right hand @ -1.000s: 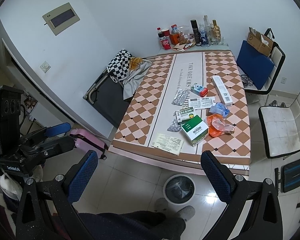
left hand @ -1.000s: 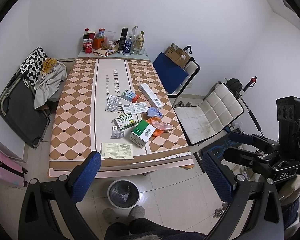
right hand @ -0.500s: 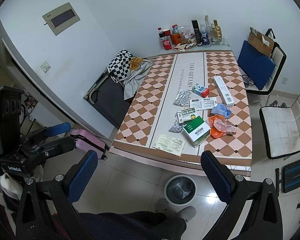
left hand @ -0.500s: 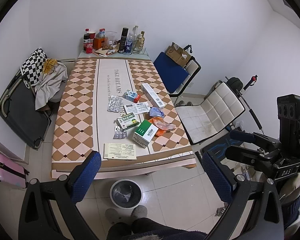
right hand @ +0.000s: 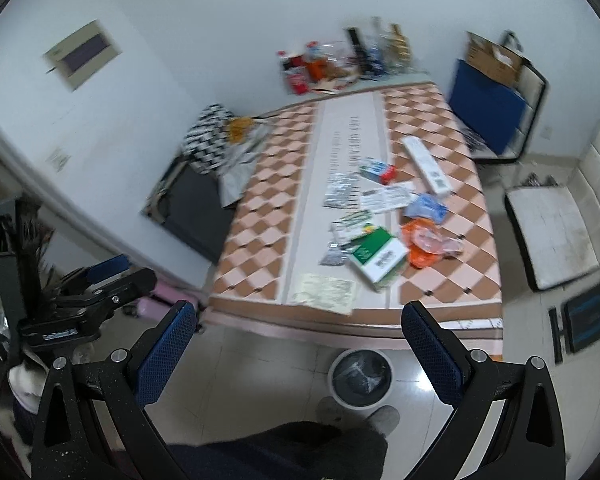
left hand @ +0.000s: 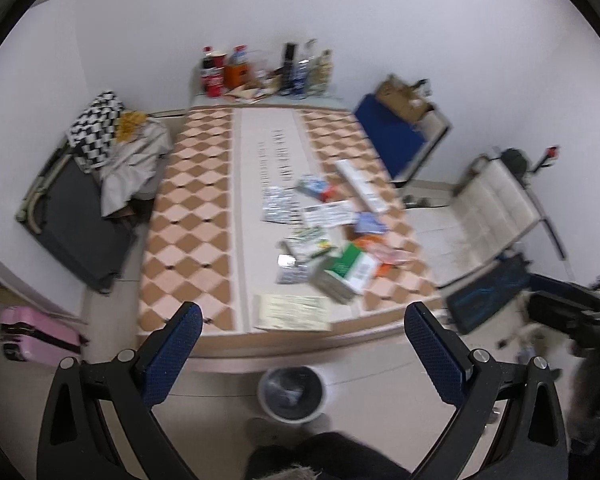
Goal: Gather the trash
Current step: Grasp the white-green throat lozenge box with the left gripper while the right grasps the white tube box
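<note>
Trash lies scattered on a checkered table (left hand: 188, 216) (right hand: 260, 216): a green-and-white box (left hand: 350, 266) (right hand: 376, 254), a paper leaflet (left hand: 292, 312) (right hand: 326, 288), blister packs (left hand: 278, 208) (right hand: 340, 196), an orange wrapper (right hand: 424, 242), a long white box (left hand: 362, 186) (right hand: 426, 166). A round bin (left hand: 292, 394) (right hand: 360, 376) with a dark liner stands on the floor before the table. My left gripper (left hand: 302, 344) and right gripper (right hand: 298, 340) hover open and empty, above the floor short of the table's near edge.
Bottles and cans (left hand: 260, 70) (right hand: 340, 60) crowd the table's far end. A folded cot with clothes (left hand: 92, 184) sits left, a pink suitcase (left hand: 32, 336) near it. Chairs (left hand: 488, 216) (right hand: 556, 232) stand right. A person's feet and dark trousers (left hand: 300, 452) show below.
Both views have drifted closer to the table and blurred with motion. The grippers stay open and empty; the trash has not moved.
</note>
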`<state>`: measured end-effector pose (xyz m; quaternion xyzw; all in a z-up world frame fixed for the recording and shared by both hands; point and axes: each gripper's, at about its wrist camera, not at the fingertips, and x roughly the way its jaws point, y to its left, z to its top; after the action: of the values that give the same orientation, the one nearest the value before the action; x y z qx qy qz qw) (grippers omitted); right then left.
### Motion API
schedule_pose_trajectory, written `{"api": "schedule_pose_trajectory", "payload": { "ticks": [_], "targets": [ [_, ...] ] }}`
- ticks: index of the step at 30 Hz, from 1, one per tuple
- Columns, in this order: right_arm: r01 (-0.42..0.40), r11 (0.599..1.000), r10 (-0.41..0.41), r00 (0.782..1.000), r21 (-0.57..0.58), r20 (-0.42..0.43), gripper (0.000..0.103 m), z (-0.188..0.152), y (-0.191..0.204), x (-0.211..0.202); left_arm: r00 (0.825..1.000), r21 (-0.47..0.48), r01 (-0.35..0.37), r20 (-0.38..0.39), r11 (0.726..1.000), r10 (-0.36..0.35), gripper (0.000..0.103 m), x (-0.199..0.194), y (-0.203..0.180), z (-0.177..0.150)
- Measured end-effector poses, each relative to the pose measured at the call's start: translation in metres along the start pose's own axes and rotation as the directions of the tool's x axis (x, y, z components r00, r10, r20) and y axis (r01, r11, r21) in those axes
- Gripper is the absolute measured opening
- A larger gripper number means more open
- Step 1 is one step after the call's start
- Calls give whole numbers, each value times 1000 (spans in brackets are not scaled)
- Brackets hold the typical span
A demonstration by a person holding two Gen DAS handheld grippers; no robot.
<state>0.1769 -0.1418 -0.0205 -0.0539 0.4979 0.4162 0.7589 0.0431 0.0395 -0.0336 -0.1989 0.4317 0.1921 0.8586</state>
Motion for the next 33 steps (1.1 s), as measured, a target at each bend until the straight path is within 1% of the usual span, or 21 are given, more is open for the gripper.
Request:
{"api": "schedule_pose_trajectory", "payload": {
  "ticks": [2,3,6,8,10,11,12,13,14,15,16,17,18,19,21,23,24,27,28,30,33],
  "targets": [
    [47,998,-47,999,47,-9,103,12,-17,21,998,-7,-65,-26,998,65,103,33,10,8],
    [69,996,-68,997,63,-21,103,19,-25,30,994,-12,-92,-55,996,91,103,53,16,13],
    [139,985,-134,989,102,-60,103,45,-59,68,982,-43,-130,-140,991,123,103,107,28,27],
    [181,976,-170,981,123,-97,103,69,-89,99,970,-58,-157,-198,986,143,103,149,32,36],
    [207,971,-190,973,124,-131,103,93,-114,131,954,-53,-194,-242,980,176,103,189,31,42],
    [224,968,-206,966,112,-156,103,109,-131,155,945,-42,-209,-265,977,191,103,208,28,44],
    [236,967,-217,960,95,-176,103,121,-142,172,930,-33,-229,-302,973,209,103,231,26,47],
    [258,963,-240,949,71,-204,103,137,-158,197,912,-43,-243,-351,969,213,103,254,26,49],
    [275,960,-257,940,55,-226,103,149,-170,217,894,-69,-244,-403,967,197,103,271,26,50],
    [288,957,-269,929,39,-255,103,162,-185,240,879,-133,-221,-456,966,139,103,293,28,52],
    [292,956,-273,919,26,-284,103,177,-201,265,864,-199,-206,-497,958,83,103,312,29,53],
    [295,955,-277,911,15,-307,103,188,-213,286,848,-251,-201,-529,947,40,103,329,30,55],
    [295,955,-277,903,4,-328,103,198,-225,305,836,-285,-195,-548,938,8,103,342,29,55],
    [294,956,-277,895,-5,-349,103,207,-236,325,819,-325,-195,-573,925,-29,103,361,27,56],
    [291,956,-281,876,-36,-393,103,224,-255,366,797,-361,-201,-600,911,-62,103,383,22,59],
    [276,959,-278,864,-68,-420,103,234,-264,397,772,-392,-219,-630,894,-87,103,403,18,61],
    [277,958,-284,857,-81,-429,103,237,-265,408,757,-403,-234,-647,885,-95,103,411,16,62],
    [262,959,-282,844,-109,-455,103,248,-270,445,731,-435,-261,-672,862,-118,103,425,12,65],
    [254,960,-279,843,-116,-460,103,251,-269,455,727,-440,-266,-676,858,-122,103,428,10,67],
    [259,956,-292,837,-135,-462,103,256,-267,472,717,-425,-295,-690,856,-96,103,431,8,70],
    [263,953,-303,835,-150,-460,102,264,-266,495,711,-406,-338,-701,849,-53,102,432,6,75]
  ]
}}
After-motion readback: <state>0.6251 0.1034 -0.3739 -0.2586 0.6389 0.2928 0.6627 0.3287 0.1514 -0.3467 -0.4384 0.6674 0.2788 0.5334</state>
